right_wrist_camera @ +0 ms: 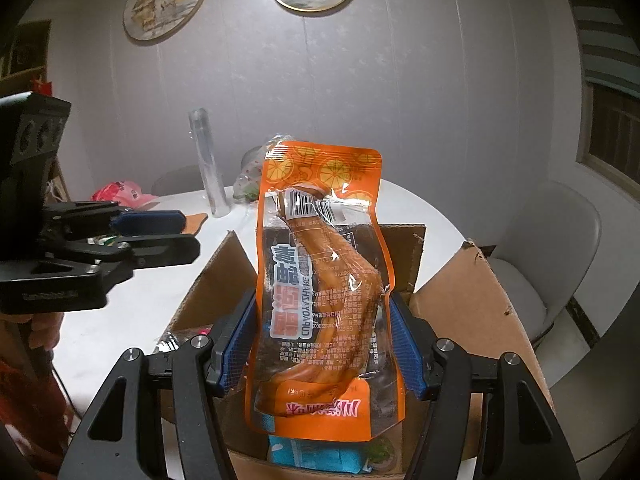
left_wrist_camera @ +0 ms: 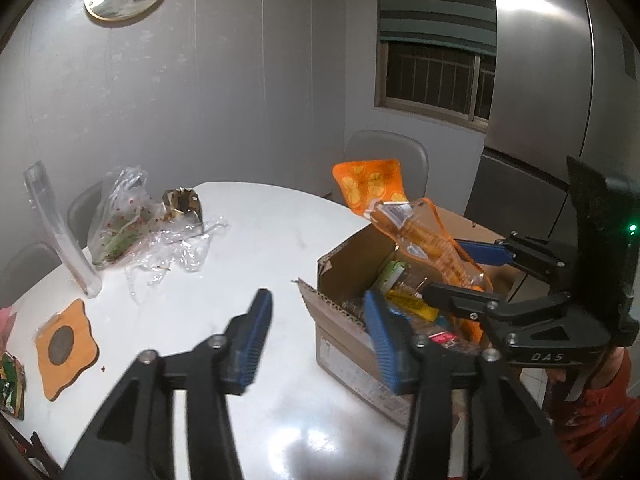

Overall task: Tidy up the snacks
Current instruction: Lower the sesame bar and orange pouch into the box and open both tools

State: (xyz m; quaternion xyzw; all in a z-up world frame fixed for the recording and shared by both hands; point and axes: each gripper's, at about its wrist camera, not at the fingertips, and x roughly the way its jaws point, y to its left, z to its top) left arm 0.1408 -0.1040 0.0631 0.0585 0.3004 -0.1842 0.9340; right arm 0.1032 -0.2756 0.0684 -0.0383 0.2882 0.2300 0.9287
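My right gripper (right_wrist_camera: pixel 320 340) pinches the orange snack pouch (right_wrist_camera: pixel 320 292) by its sides, long axis upright, directly above the open cardboard box (right_wrist_camera: pixel 472 292) on the counter (left_wrist_camera: pixel 248 220). My left gripper (left_wrist_camera: pixel 316 340) hangs spread beside the box.

Right tongs (right_wrist_camera: pixel 320 344) clamp orange snack pouch (right_wrist_camera: pixel 320 280) above cardboard box (right_wrist_camera: pixel 472 300).

Dim indoor light, glare on the table (left_wrist_camera: pixel 308 446), fisheye-warped dark edges.

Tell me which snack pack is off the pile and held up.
The orange pack, clamped upright in the right tongs over the cardboard box. The other packs lie down inside the box.
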